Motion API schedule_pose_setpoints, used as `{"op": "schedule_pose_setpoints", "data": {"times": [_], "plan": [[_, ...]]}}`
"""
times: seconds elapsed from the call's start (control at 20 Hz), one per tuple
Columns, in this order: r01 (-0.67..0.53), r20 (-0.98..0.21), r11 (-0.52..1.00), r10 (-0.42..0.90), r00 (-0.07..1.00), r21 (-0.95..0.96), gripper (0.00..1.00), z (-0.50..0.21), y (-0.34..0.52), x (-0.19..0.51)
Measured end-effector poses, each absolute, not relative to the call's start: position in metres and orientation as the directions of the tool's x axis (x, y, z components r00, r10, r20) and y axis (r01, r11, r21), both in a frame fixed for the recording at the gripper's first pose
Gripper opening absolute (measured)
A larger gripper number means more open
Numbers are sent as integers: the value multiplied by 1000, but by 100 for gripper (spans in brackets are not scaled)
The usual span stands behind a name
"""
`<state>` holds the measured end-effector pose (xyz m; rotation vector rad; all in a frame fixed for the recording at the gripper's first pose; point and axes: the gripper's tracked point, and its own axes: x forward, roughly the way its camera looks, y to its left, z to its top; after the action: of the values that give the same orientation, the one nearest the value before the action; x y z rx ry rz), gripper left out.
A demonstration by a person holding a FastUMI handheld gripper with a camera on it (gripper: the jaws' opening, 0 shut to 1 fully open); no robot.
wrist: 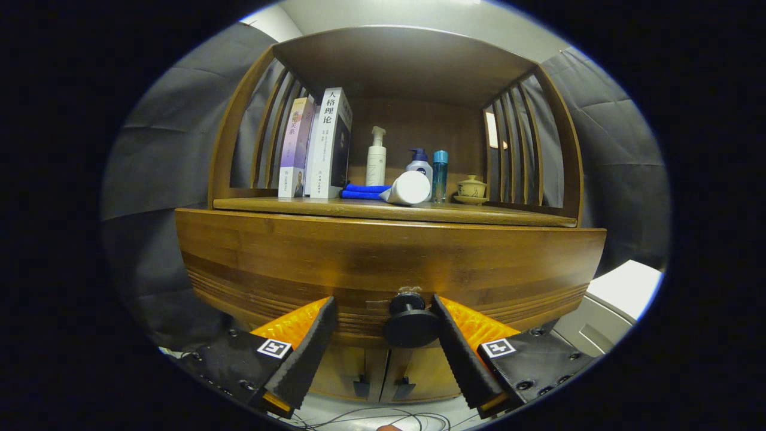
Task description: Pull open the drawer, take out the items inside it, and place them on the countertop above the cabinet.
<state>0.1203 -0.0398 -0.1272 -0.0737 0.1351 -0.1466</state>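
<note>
Beyond the fingers, the countertop carries books, bottles, a blue cloth, a lying tube and a teacup. The gripper is wide open, holding nothing; the drawer knob sits between its fingers, touching the right one.

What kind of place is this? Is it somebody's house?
Probably a pretend home corner inside a test booth. A wooden cabinet holds books, bottles and a little teacup on its countertop. The tool is open around the drawer knob.
</note>
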Motion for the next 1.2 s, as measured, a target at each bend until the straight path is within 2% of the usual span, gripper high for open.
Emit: {"op": "schedule_pose_setpoints", "data": {"times": [0.7, 0.9, 1.05, 1.2], "plan": [[153, -149, 988, -157, 976, -36, 100, -126, -45, 168], [149, -116, 987, -155, 981, -55, 100, -126, -44, 171], [130, -138, 992, -129, 982, -3, 100, -121, -42, 163], [107, -99, 994, -106, 989, 9, 100, -90, -40, 137]]}}
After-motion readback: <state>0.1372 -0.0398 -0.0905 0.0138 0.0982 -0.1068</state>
